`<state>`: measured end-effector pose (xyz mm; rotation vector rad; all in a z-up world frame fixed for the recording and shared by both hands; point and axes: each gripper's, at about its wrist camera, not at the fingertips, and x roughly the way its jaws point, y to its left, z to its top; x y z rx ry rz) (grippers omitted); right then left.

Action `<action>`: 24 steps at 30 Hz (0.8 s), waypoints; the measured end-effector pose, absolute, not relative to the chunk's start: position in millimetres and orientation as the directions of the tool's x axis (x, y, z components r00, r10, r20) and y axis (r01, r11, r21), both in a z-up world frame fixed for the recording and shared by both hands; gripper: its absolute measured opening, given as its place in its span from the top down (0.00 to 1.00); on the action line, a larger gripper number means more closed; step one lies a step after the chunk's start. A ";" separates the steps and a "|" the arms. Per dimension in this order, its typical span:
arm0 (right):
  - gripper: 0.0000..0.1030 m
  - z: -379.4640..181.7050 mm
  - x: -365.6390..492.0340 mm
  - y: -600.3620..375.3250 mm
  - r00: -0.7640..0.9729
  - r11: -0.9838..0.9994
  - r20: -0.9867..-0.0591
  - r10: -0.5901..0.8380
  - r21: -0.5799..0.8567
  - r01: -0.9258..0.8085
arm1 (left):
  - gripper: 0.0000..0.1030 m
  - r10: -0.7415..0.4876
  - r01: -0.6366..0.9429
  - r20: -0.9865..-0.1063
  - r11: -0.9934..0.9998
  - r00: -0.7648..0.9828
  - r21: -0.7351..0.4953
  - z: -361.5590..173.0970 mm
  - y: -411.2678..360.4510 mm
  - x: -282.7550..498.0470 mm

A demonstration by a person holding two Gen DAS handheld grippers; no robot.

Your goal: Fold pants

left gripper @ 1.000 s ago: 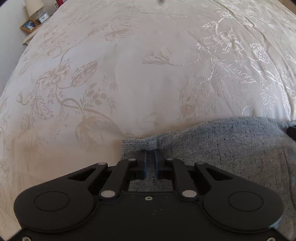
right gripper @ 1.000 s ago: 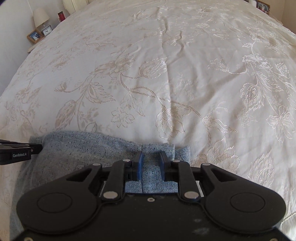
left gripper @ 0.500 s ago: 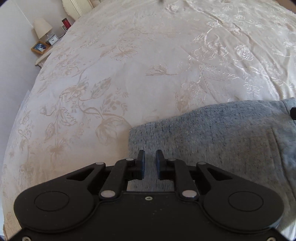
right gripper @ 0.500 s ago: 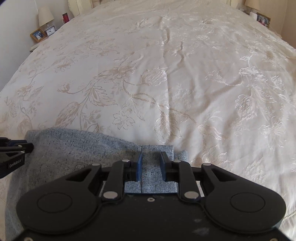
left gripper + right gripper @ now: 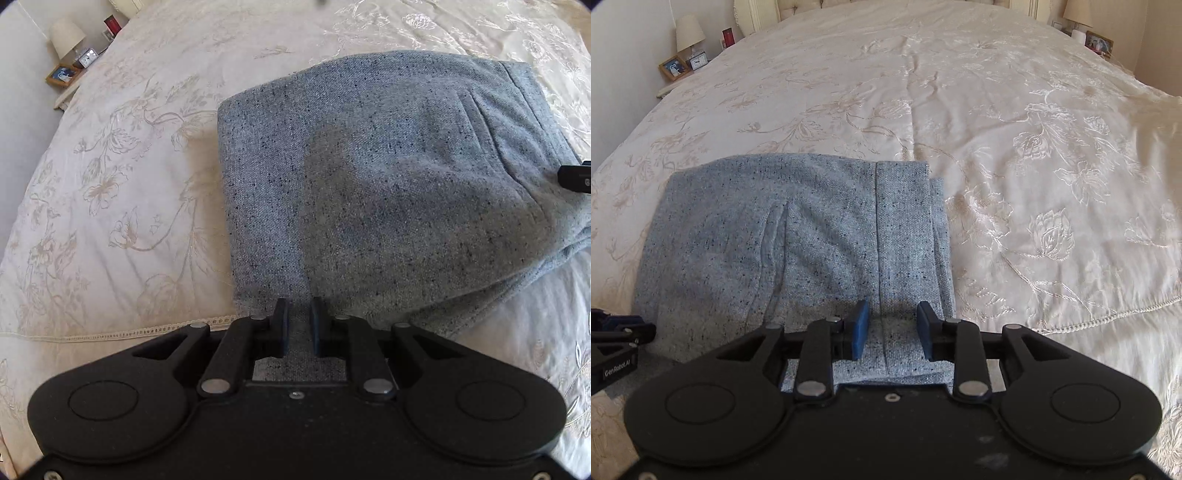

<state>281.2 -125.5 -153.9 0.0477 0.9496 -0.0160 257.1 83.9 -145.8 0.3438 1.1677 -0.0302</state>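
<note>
On the bedspread (image 5: 997, 110) the pants (image 5: 798, 236) are now laid as a folded grey stack, where a second ago only an edge was seen. The left gripper (image 5: 298, 325) is narrowly parted with nothing pinched; the right gripper (image 5: 893, 328) is opening, cloth beneath unclamped. A fold is judged released.

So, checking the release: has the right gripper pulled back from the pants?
Yes. The right gripper has drawn back toward the bedspread's near edge; more of the pants shows.
</note>
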 end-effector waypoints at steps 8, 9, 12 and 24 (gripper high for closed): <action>0.64 -137.2 285.3 -142.0 0.581 0.995 -0.812 0.048 0.089 0.044 | 0.77 0.110 0.097 -0.915 0.983 0.387 0.159 -115.7 112.0 262.2; 0.64 -134.2 283.8 -144.3 0.587 0.994 -0.808 0.049 0.094 0.047 | 0.77 0.111 0.084 -0.914 0.984 0.390 0.155 -112.0 115.8 263.4; 0.62 -125.8 278.9 -152.3 0.603 0.991 -0.797 0.044 0.109 0.072 | 0.77 0.125 0.048 -0.910 0.987 0.396 0.156 -104.4 126.4 267.1; 0.59 -113.4 292.1 -186.9 0.579 0.975 -0.808 0.109 0.201 0.098 | 0.77 0.054 -0.039 -0.913 0.998 0.404 0.042 -94.4 139.3 294.1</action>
